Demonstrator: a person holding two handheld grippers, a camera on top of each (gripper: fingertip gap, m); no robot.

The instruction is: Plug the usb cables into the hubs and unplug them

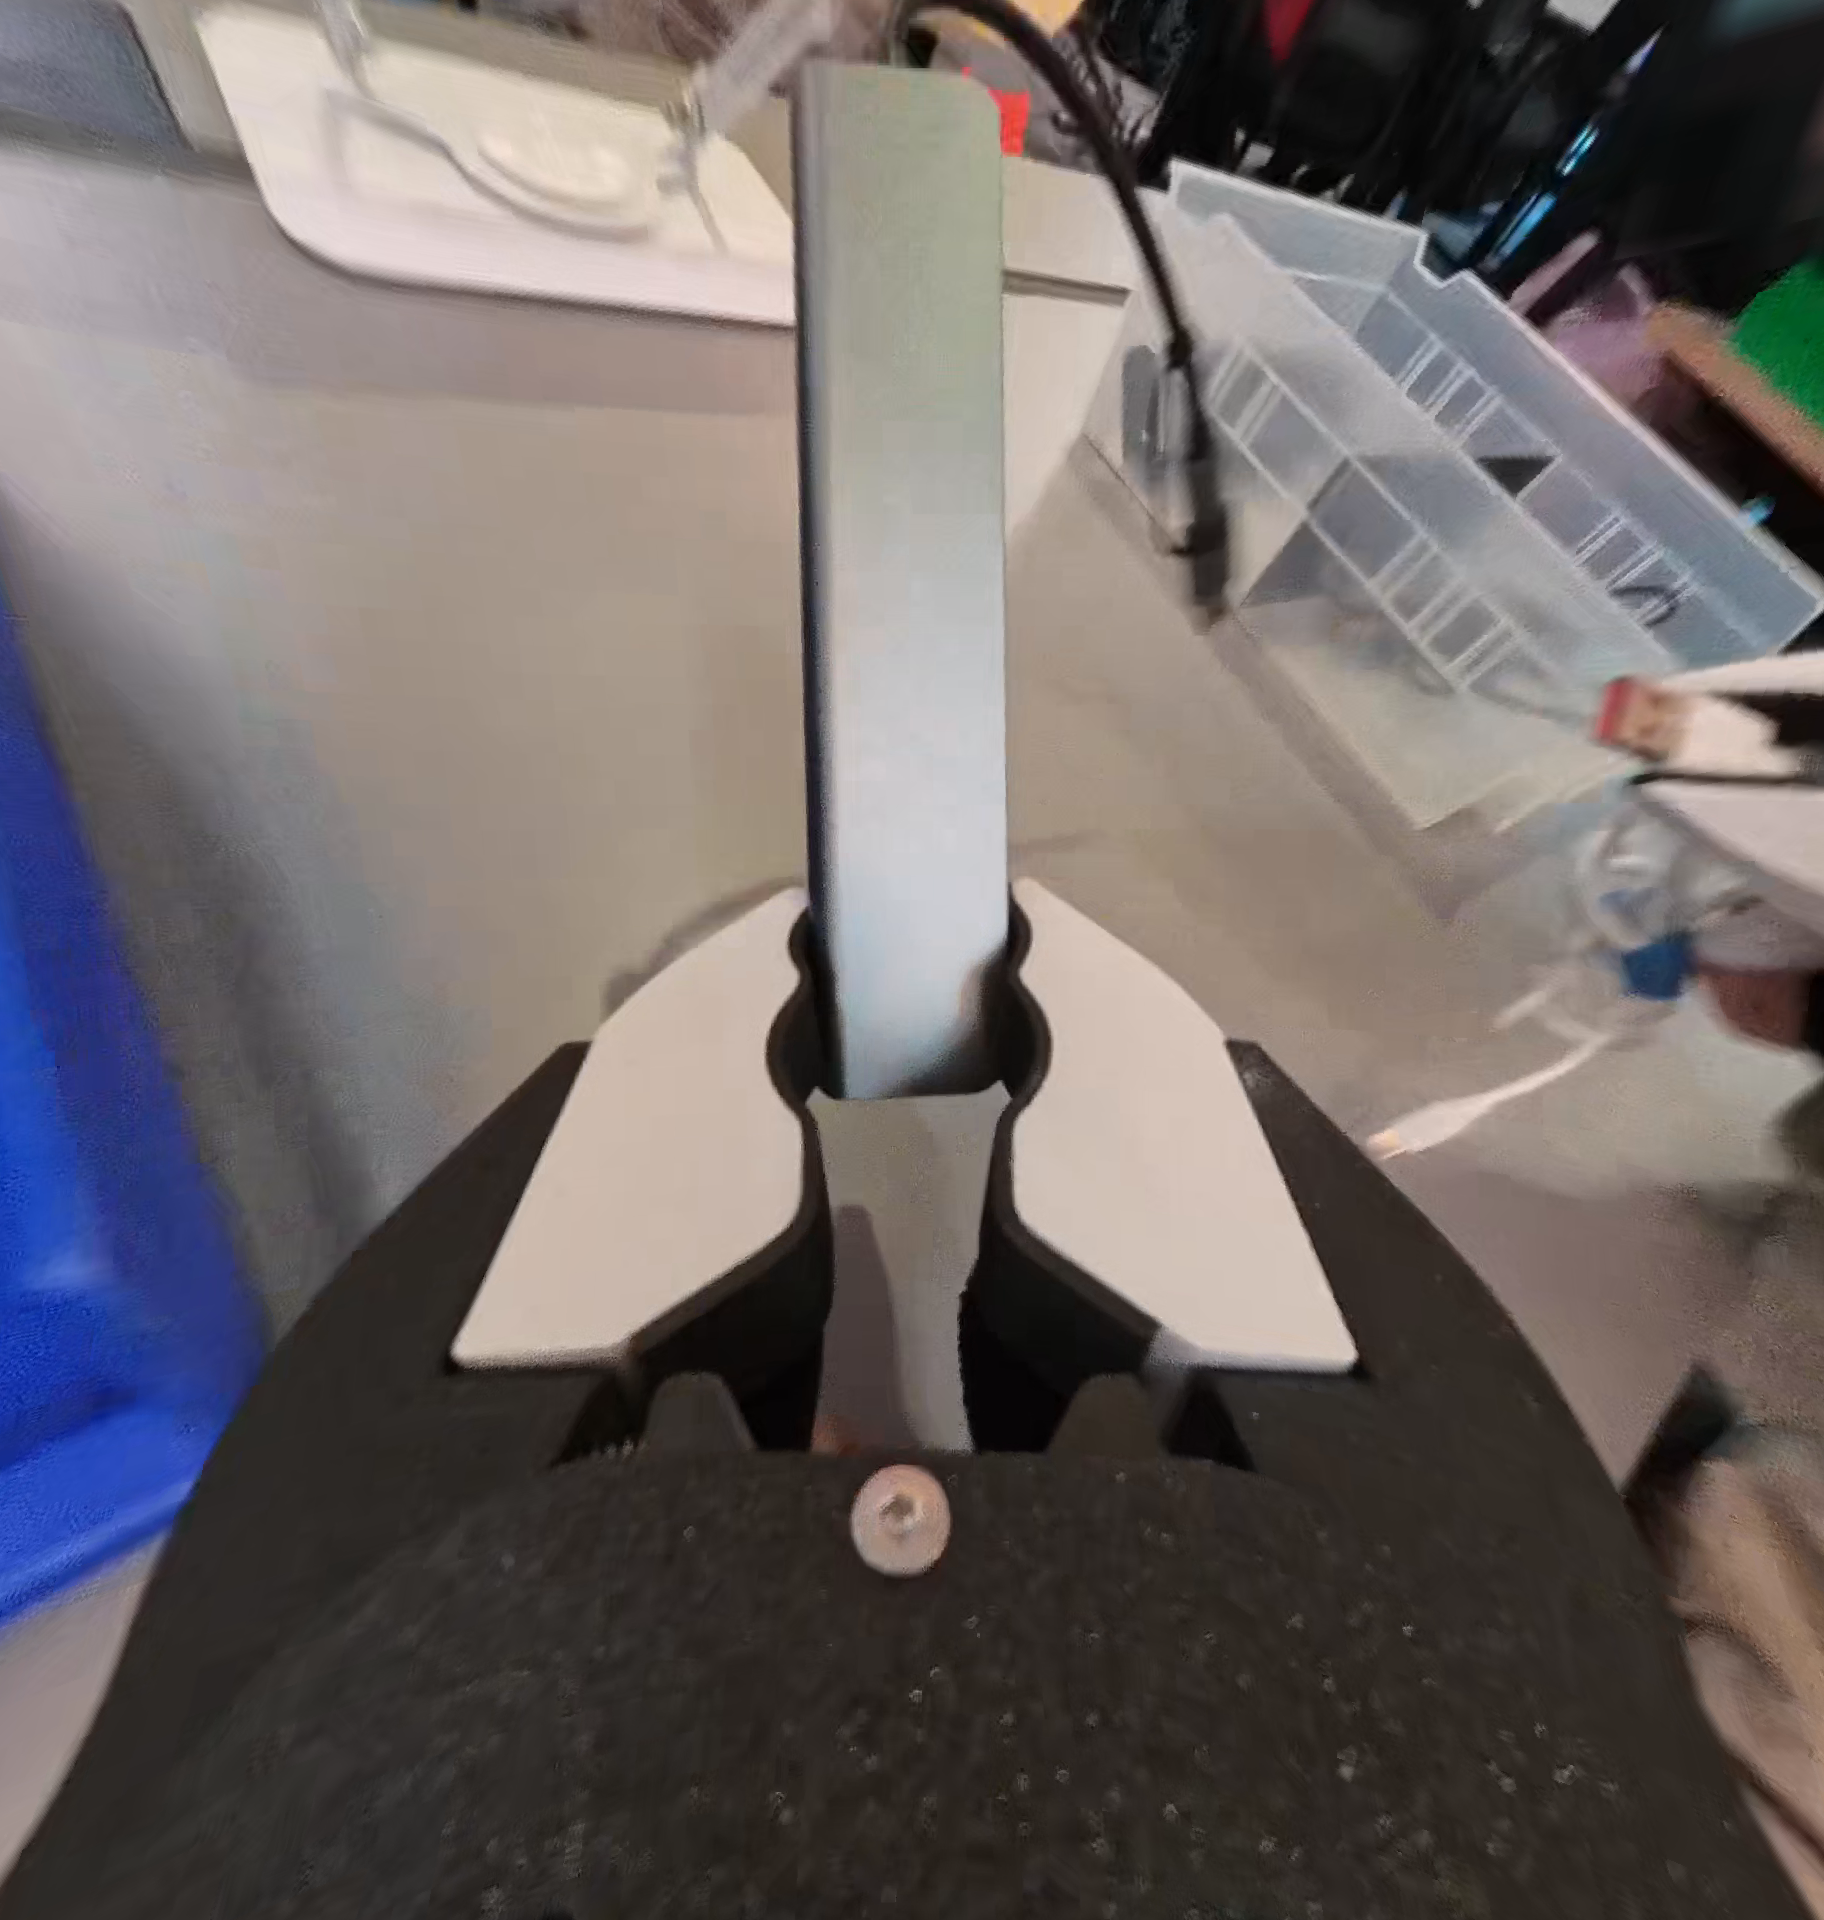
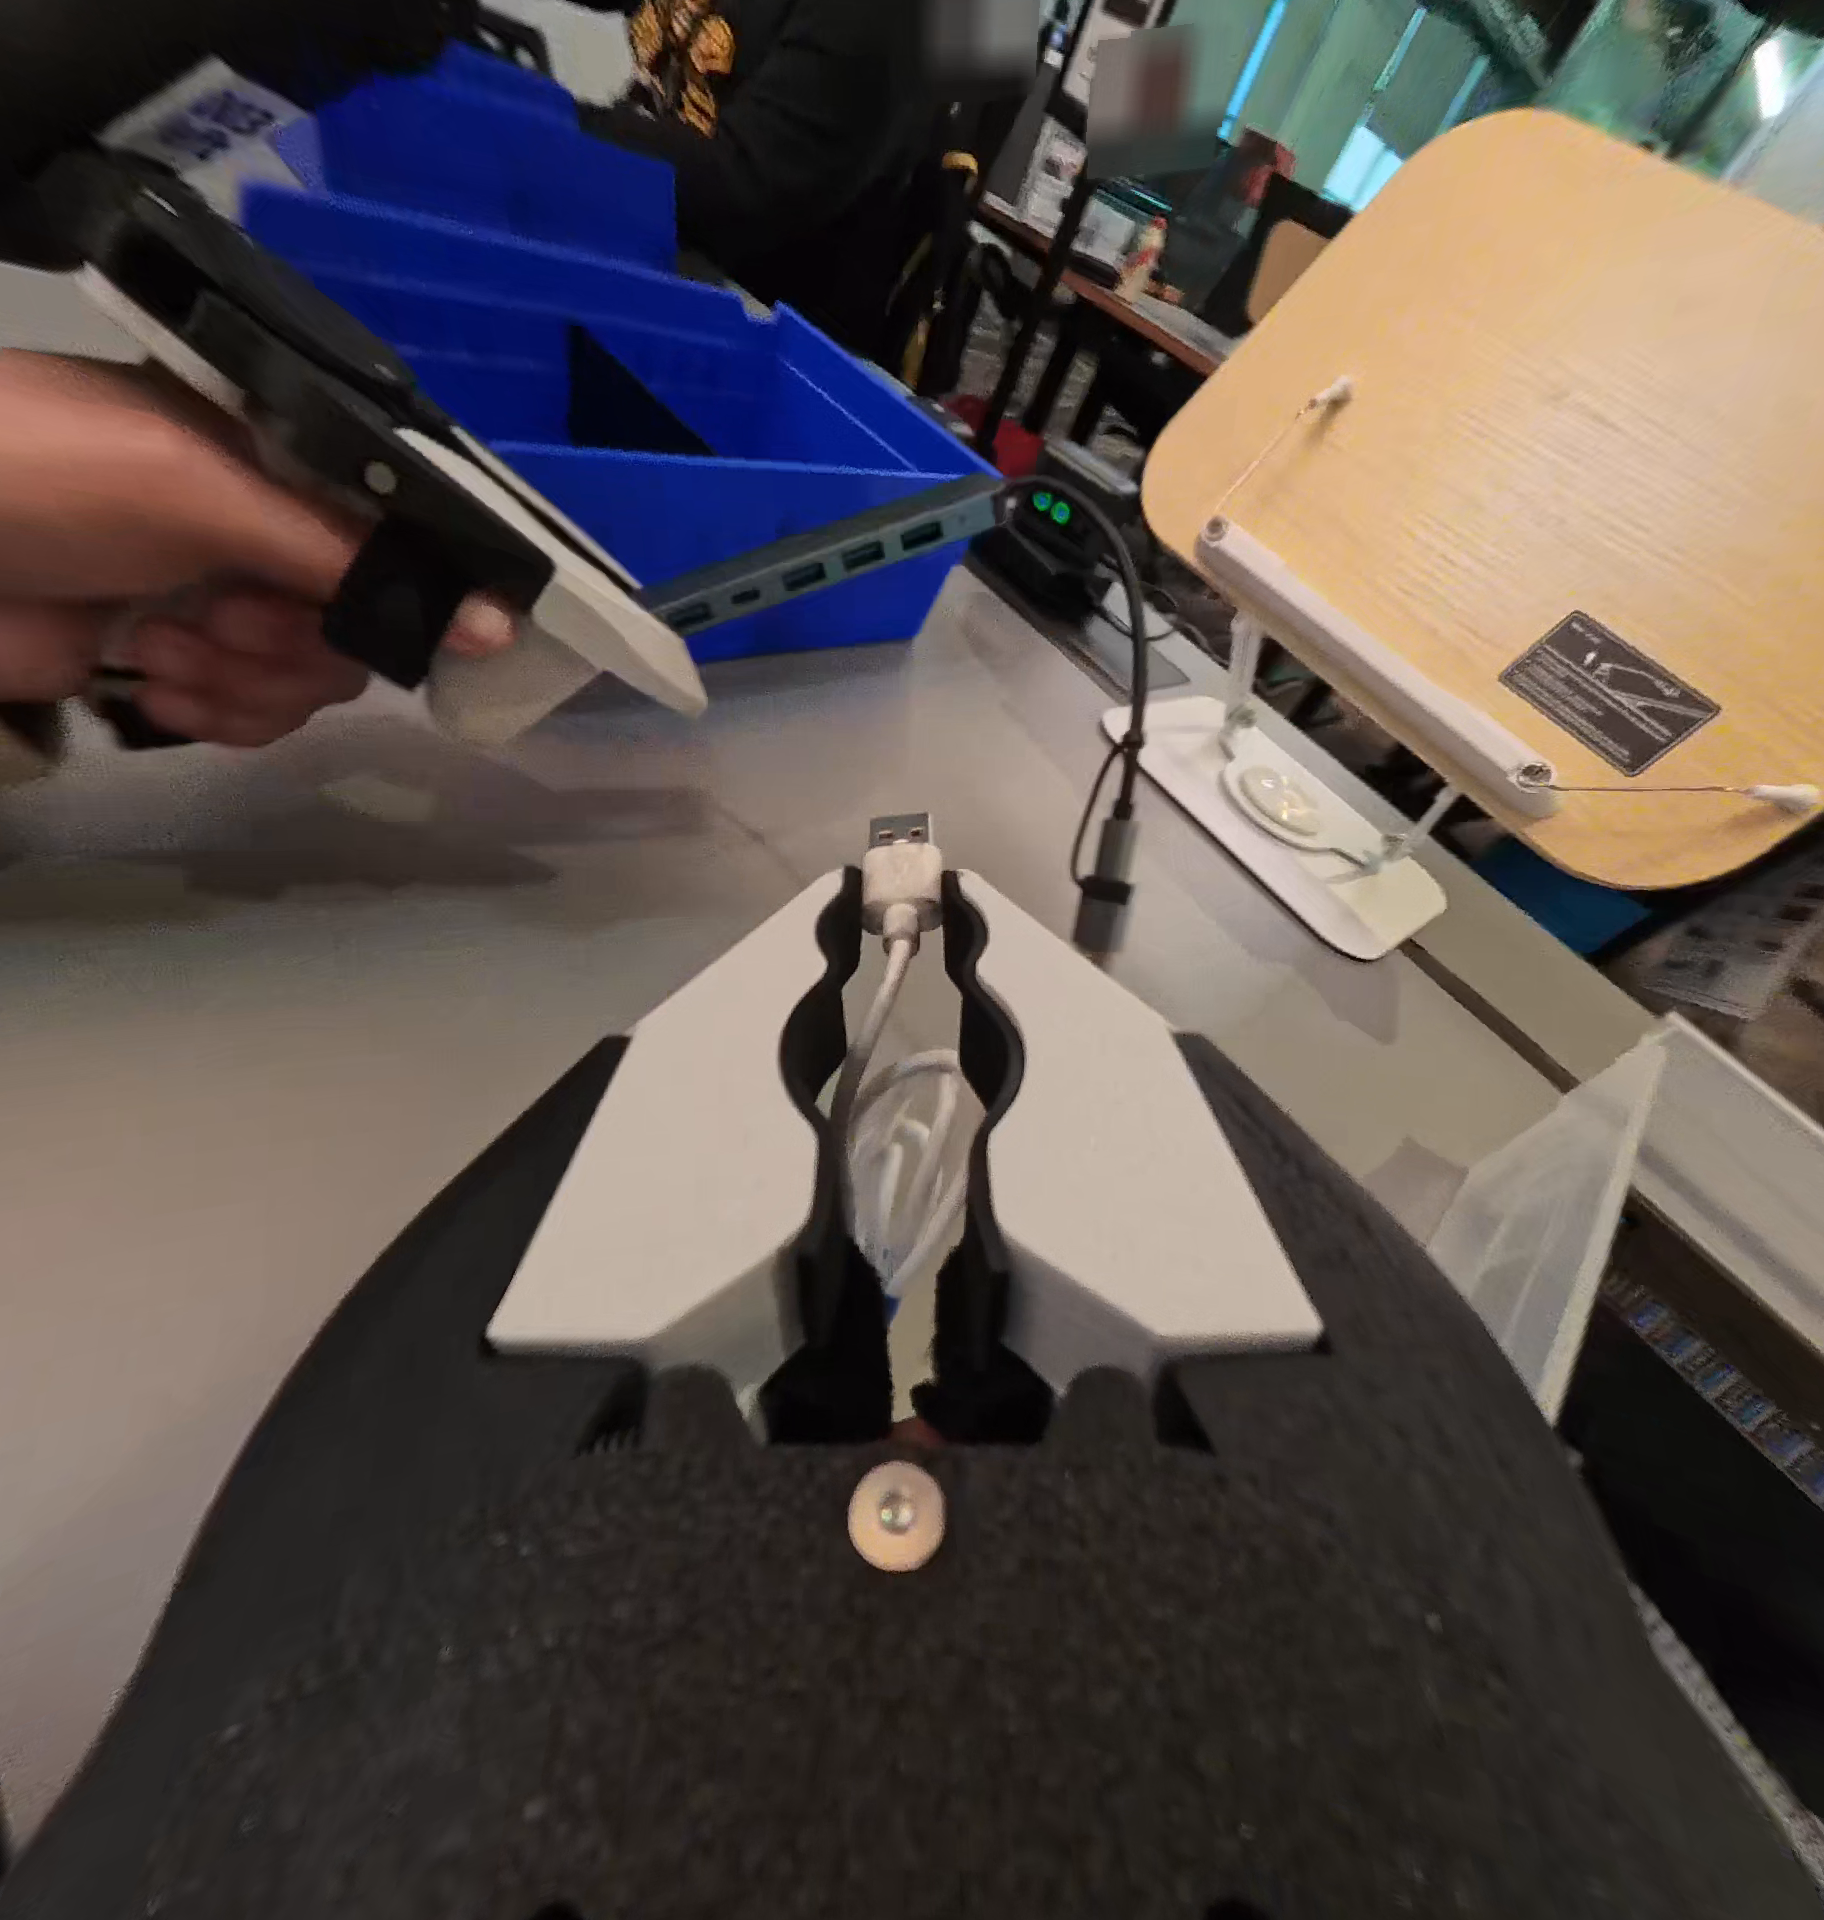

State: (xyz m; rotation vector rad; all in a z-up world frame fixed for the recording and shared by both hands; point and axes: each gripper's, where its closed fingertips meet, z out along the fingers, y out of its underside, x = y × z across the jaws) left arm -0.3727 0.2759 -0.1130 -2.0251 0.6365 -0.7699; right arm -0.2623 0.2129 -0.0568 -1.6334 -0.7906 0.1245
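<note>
So the left hand-held gripper [image 1: 906, 997] is clamped down on one end of a grey USB hub [image 1: 903, 520], and the hub sticks straight out ahead of it, up off the grey table [image 1: 472, 623]. From the right wrist view you can see the hub's [image 2: 825, 561] side with its row of ports facing over, and its own dark cable [image 2: 1121, 748] droops from the far end, its plug end hanging just above the table. The right hand-held gripper [image 2: 900, 883] is pinched shut on the white USB cable [image 2: 903, 868], right at the plug body, with the metal tip poking out past the fingertips and the rest of the cord looped back between the fingers. Plug and hub are well apart, nothing plugged in. A blue bin [image 2: 679, 416] sits behind the hub, a clear plastic organizer [image 1: 1459, 520] off to the right side, and a wooden book stand [image 2: 1510, 468] on a white base at the table's far edge.
</note>
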